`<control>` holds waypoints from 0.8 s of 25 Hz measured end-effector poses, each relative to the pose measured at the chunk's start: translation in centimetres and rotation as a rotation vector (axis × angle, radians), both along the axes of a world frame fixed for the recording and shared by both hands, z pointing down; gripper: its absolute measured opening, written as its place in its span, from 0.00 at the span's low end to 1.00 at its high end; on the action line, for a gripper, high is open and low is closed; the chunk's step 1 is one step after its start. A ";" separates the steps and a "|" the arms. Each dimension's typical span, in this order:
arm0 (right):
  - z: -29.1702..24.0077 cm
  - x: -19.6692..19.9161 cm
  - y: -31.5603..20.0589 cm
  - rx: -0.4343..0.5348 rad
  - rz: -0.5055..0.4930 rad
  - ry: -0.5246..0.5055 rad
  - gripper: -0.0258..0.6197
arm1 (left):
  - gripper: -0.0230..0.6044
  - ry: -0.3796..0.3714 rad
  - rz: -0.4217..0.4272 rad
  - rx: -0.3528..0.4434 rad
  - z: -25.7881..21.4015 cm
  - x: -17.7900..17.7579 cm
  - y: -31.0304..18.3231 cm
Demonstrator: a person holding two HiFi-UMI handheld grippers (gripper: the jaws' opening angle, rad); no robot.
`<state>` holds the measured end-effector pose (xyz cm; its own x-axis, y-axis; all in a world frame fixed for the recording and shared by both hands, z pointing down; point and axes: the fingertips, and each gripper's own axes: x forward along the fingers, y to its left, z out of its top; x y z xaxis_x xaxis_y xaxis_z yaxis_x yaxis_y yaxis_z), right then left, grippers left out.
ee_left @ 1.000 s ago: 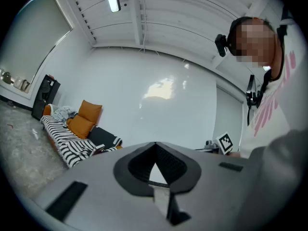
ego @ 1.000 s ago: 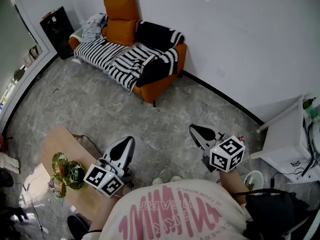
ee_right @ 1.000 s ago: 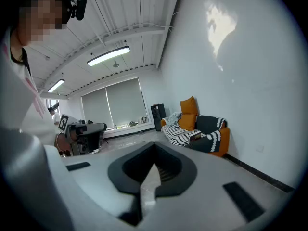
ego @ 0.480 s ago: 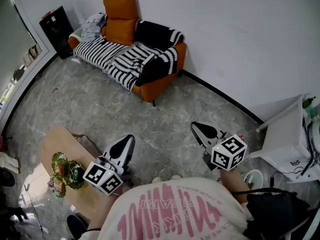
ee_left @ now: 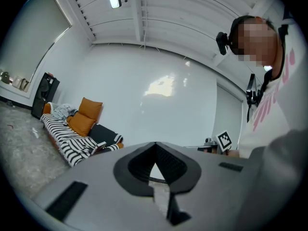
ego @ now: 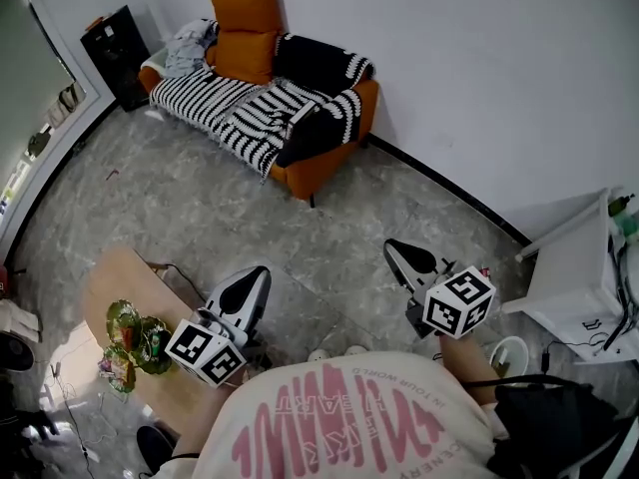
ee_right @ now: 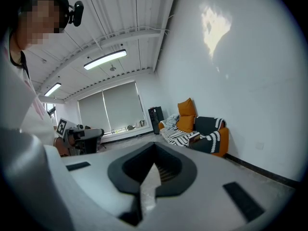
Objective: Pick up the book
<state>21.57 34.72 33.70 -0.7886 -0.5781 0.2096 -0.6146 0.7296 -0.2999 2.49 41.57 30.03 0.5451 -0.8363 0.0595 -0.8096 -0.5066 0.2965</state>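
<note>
Nearest the camera in the head view is the person's white shirt with pink lettering [ego: 334,422], and both tools are held out just ahead of it over the grey marbled floor [ego: 200,208]. The left gripper [ego: 258,279], white with black pads, has its jaws brought together with nothing between them; its own view shows the two black pads meeting at the tip with only a thin slit of light below. The right gripper [ego: 399,254] is likewise fully closed and empty, its pads meeting in the same way in the right gripper view. The two tools are well apart from each other and both aim across the room toward the sofa.

Just left of the left gripper stands a low, rounded wooden table [ego: 115,277] bearing some green and yellow packets [ego: 135,337]. At the right edge is a white side table [ego: 569,267].

Farther off, against the white wall [ego: 479,58], sits the orange sofa [ego: 315,173], draped with a black-and-white striped blanket [ego: 215,103] and carrying orange cushions [ego: 243,8]. The small dark book [ego: 300,118] lies flat on the blanket at the seat's right half, well away from both grippers, untouched. A black cabinet [ego: 118,56] stands just beside the sofa's far end
</note>
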 end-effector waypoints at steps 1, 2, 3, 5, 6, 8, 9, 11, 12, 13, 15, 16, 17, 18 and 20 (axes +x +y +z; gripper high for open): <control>0.0 -0.3 -0.1 -0.002 0.005 0.002 0.05 | 0.05 -0.001 0.003 -0.001 0.0 -0.3 -0.1; 0.0 -0.6 -0.3 -0.005 0.010 -0.001 0.05 | 0.05 -0.002 0.007 -0.001 0.0 -0.5 -0.2; 0.0 -0.9 -0.4 -0.007 0.014 -0.007 0.05 | 0.05 -0.005 0.012 -0.001 0.0 -0.8 -0.3; 0.0 -1.4 -0.5 -0.007 0.024 -0.013 0.05 | 0.05 -0.010 0.021 0.000 0.0 -1.3 -0.5; 0.1 -1.6 -0.6 -0.005 0.031 -0.012 0.05 | 0.05 -0.011 0.025 0.002 0.1 -1.6 -0.6; 0.3 -2.0 -0.8 0.000 0.048 -0.010 0.05 | 0.05 -0.014 0.033 0.008 0.1 -2.0 -0.9; 0.4 -2.1 -0.9 0.002 0.057 -0.010 0.05 | 0.05 -0.014 0.037 0.010 0.2 -2.2 -1.1; 0.5 -2.5 -1.1 -0.001 0.070 -0.004 0.05 | 0.05 -0.011 0.043 0.011 0.2 -2.7 -1.5; 0.7 -2.7 -1.1 -0.006 0.071 0.002 0.05 | 0.05 -0.008 0.043 0.008 0.3 -3.0 -1.7; 0.9 -2.9 -1.1 -0.012 0.069 0.010 0.05 | 0.05 -0.005 0.041 0.004 0.4 -3.2 -1.8; 1.3 -3.0 -1.4 -0.024 0.063 0.022 0.05 | 0.05 0.004 0.033 -0.002 0.7 -3.5 -2.2; 1.5 -3.0 -1.9 -0.029 0.062 0.024 0.05 | 0.05 0.008 0.030 -0.003 0.8 -3.5 -2.6; 1.6 -3.1 -2.4 -0.034 0.063 0.020 0.05 | 0.05 0.010 0.030 -0.006 0.8 -3.5 -3.0; 1.6 -3.2 -3.0 -0.038 0.062 0.013 0.05 | 0.05 0.008 0.031 -0.009 1.0 -3.4 -3.4; 1.6 -3.7 -4.0 -0.037 0.048 0.007 0.05 | 0.05 0.002 0.027 -0.016 1.3 -3.4 -4.3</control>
<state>17.88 30.73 35.28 -0.7588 -0.6067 0.2371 -0.6506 0.6879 -0.3218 -0.89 37.31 31.35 0.5677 -0.8201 0.0717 -0.7949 -0.5234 0.3069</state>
